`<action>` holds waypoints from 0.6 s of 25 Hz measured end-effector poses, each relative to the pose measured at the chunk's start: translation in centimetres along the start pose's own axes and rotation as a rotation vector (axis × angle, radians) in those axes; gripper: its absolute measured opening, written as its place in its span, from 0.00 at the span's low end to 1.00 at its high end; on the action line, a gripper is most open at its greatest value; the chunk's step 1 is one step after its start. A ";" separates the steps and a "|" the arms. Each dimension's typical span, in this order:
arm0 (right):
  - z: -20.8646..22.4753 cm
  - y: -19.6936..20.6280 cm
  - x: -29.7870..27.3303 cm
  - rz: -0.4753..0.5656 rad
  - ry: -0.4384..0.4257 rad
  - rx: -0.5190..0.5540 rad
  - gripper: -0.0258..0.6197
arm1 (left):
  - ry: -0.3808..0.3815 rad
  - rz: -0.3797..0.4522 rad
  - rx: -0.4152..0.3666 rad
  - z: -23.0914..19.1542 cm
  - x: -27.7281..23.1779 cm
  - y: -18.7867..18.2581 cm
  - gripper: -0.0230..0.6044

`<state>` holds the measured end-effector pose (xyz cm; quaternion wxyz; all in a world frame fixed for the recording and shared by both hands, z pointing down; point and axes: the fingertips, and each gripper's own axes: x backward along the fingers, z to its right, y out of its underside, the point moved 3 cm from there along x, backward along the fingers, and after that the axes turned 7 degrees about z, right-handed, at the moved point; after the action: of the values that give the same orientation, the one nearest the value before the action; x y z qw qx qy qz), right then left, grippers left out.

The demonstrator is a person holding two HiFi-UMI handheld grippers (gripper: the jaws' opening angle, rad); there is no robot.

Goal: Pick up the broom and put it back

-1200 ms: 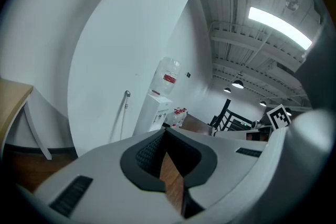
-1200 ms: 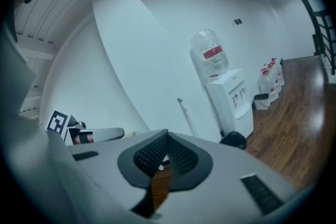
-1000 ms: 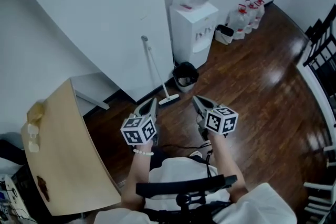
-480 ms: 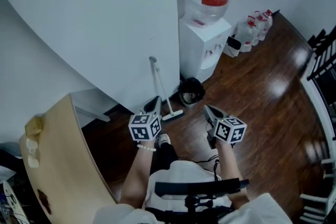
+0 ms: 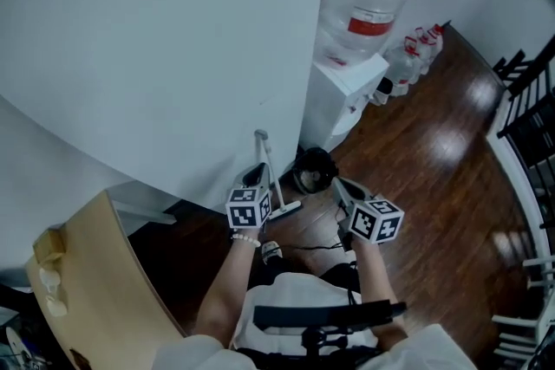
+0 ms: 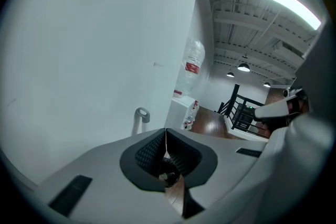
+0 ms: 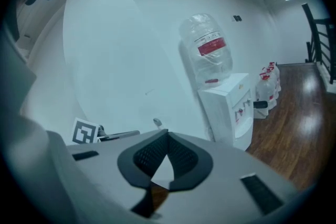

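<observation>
A white broom (image 5: 270, 178) leans against the white wall, its handle top (image 5: 260, 134) up and its head (image 5: 287, 208) on the wood floor. My left gripper (image 5: 254, 177) is shut and empty, its tips just left of the broom's shaft in the head view. In the left gripper view the handle top (image 6: 140, 114) shows beyond the shut left gripper (image 6: 166, 131). My right gripper (image 5: 340, 185) is also shut on nothing, to the right of the broom near the bin. The right gripper view shows the handle top (image 7: 157, 122) just past the right gripper (image 7: 168, 134).
A white water dispenser (image 5: 342, 95) with a big bottle stands right of the broom, and a small black bin (image 5: 313, 170) sits at its foot. Water jugs (image 5: 416, 48) line the wall further on. A wooden table (image 5: 95, 290) is at the left, a black railing (image 5: 529, 91) at the right.
The person has walked toward the wall. Both shut grippers have moved forward, and the broom, bin and dispenser now sit much closer to them.
</observation>
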<state>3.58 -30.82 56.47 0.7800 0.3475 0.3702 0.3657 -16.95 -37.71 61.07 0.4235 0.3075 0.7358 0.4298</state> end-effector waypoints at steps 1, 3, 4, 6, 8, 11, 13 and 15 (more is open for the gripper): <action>0.0 0.2 -0.5 -0.001 -0.002 -0.004 0.05 | -0.001 -0.015 -0.003 -0.5 -0.8 0.4 0.08; 0.0 0.3 -1.5 -0.010 -0.010 -0.006 0.05 | -0.012 -0.053 -0.011 -1.5 -2.6 1.2 0.24; 0.1 0.3 -1.8 -0.019 -0.016 -0.003 0.05 | -0.023 -0.071 -0.013 -2.0 -3.5 1.7 0.29; 0.4 0.4 -2.2 -0.040 -0.031 0.007 0.05 | -0.052 -0.090 -0.019 -2.8 -5.0 2.7 0.36; 0.8 0.2 -2.4 -0.062 -0.046 0.024 0.05 | -0.080 -0.088 -0.026 -3.4 -6.6 3.2 0.40; 1.8 -0.9 -2.6 -0.080 -0.061 0.046 0.05 | -0.115 -0.084 -0.043 -4.0 -9.1 3.3 0.40; 2.9 -1.3 -2.7 -0.091 -0.068 0.049 0.05 | -0.135 -0.108 -0.057 -4.1 -10.1 3.8 0.40; 3.7 -2.3 -2.8 -0.089 -0.067 0.053 0.05 | -0.160 -0.133 -0.070 -4.4 -11.0 4.4 0.40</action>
<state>6.06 -35.32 57.27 0.7981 0.3633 0.3683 0.3088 -15.52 -46.44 70.14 0.5188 0.2762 0.7029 0.4005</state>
